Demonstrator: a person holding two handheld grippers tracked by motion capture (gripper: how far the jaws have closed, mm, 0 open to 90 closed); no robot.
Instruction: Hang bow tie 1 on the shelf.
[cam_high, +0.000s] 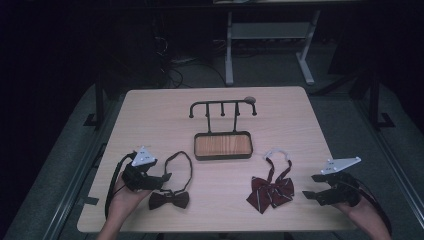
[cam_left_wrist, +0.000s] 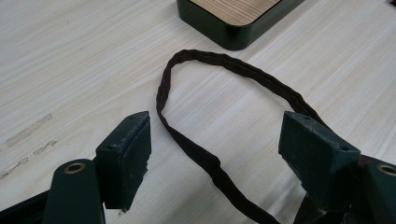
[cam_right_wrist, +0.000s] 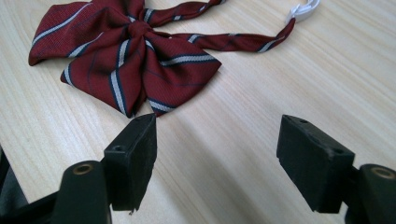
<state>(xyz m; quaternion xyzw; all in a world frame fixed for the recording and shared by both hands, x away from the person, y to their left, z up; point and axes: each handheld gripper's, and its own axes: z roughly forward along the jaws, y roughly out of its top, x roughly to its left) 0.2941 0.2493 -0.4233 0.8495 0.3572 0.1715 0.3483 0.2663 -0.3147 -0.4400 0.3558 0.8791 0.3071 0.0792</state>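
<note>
The dark bow tie lies flat on the bench near its front edge, left of centre, with its thin neck strap looped out behind it toward the tray. Right beside the bow, on its left, sits the left gripper, low over the wood, jaws apart; in the left gripper view the strap runs across the gap between the two black jaws, and neither one presses on it, though the right-hand jaw sits so close to the strap that contact there is hard to rule out. The left hand comes in from the bottom edge under the gripper.

Over to the right, the red striped bow tie rests on the bench too, its straps reaching back to a white clasp. The right gripper hangs just to the right of it, jaws spread wide with bare wood between them; in the right gripper view the striped bow lies just ahead of the left-hand jaw tip.

Behind both ties, mid-bench, stands a dark rack with hooks along its top bar, rising from a wood-lined tray.
</note>
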